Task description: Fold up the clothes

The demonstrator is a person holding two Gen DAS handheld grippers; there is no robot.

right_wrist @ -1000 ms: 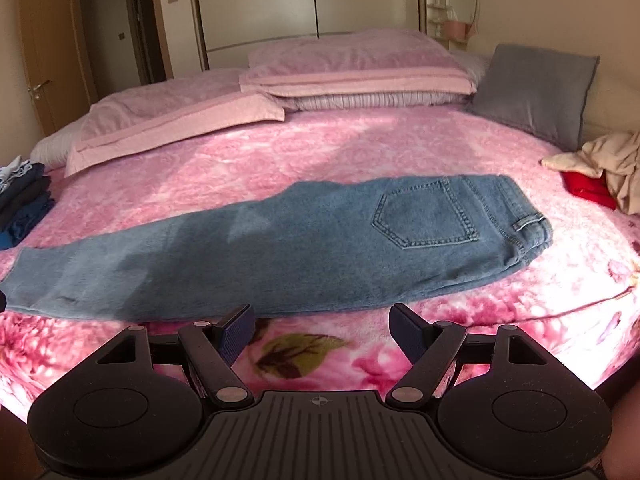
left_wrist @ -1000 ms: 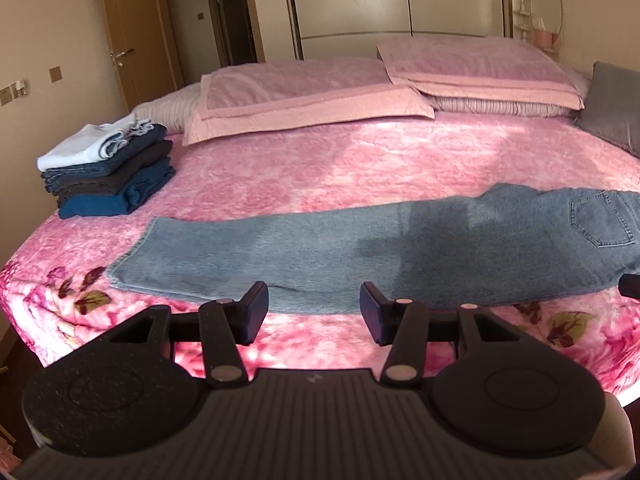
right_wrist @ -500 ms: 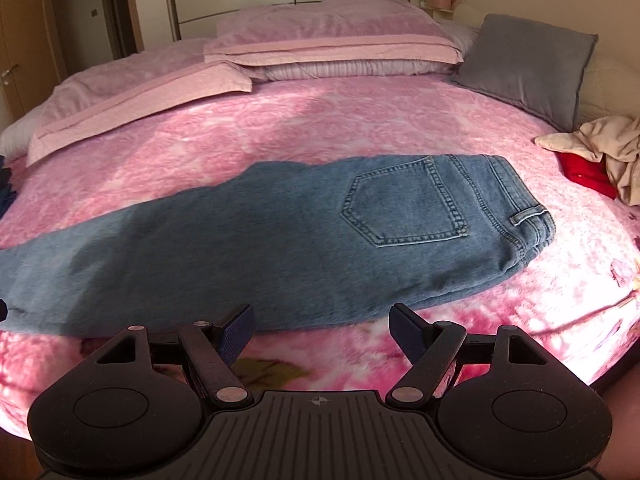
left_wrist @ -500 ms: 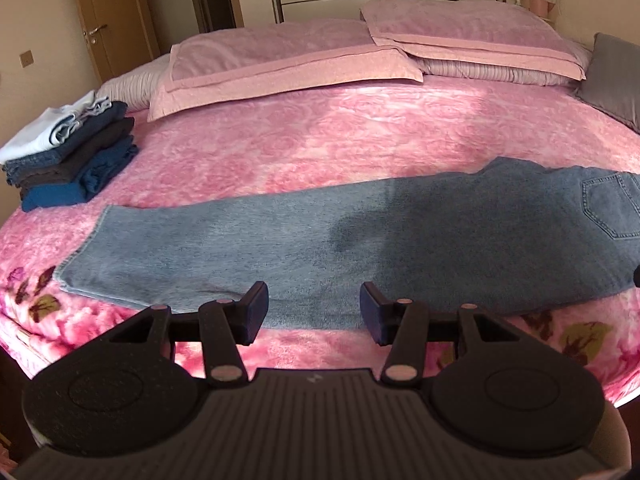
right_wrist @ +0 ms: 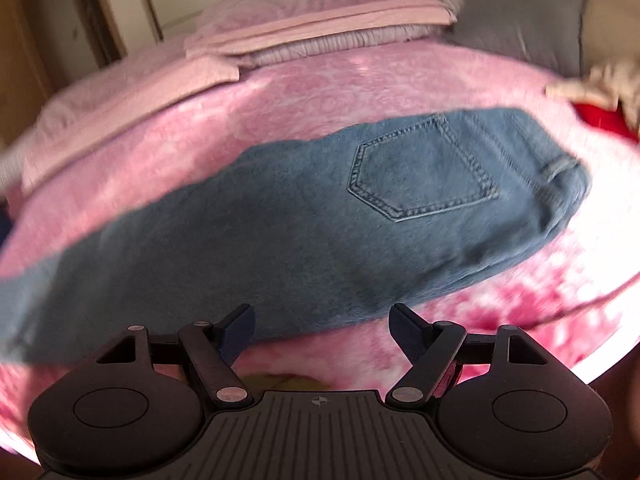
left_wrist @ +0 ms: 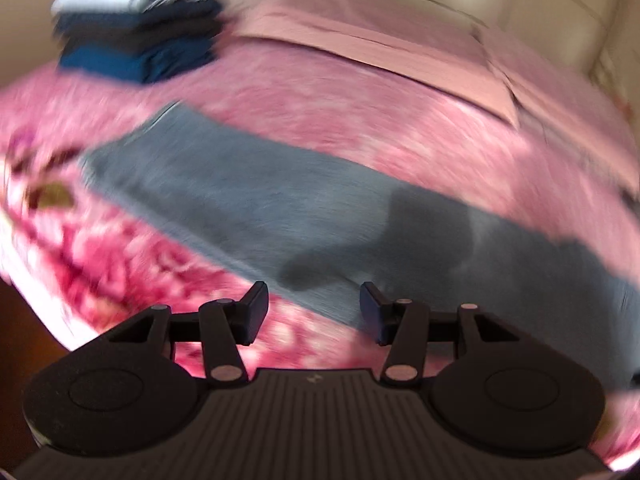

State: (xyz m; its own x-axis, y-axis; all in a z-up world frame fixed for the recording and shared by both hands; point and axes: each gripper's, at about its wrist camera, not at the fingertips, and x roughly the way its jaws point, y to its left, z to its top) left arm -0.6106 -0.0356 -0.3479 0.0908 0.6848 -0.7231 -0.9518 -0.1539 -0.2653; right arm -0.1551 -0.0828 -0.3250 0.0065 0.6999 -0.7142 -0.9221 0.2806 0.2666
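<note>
While both views are smeared by motion blur, a pair of blue jeans (right_wrist: 320, 216) is seen laid flat, folded lengthwise, across a bed covered by a pink floral blanket (right_wrist: 340, 92). The jeans are taken as the landmark. The left gripper (left_wrist: 312, 308) is held just above the near edge of the jeans, at the leg part, with its jaws spread and nothing between them. The right gripper (right_wrist: 322, 326) is held at the near edge of the jeans below the back pocket (right_wrist: 420, 172), jaws likewise spread wide and empty (contact with the denim cannot be told). The hem end of the jeans is pointed toward a stack of folded clothes (left_wrist: 136, 36), which is set well apart beyond that end. Beyond the far side of the jeans, pink pillows (right_wrist: 320, 12) are lined up, with a grey cushion (right_wrist: 524, 16) beside them. Past the waistband end, a beige garment (right_wrist: 604, 80) and something red (right_wrist: 600, 118) are piled on the blanket.
</note>
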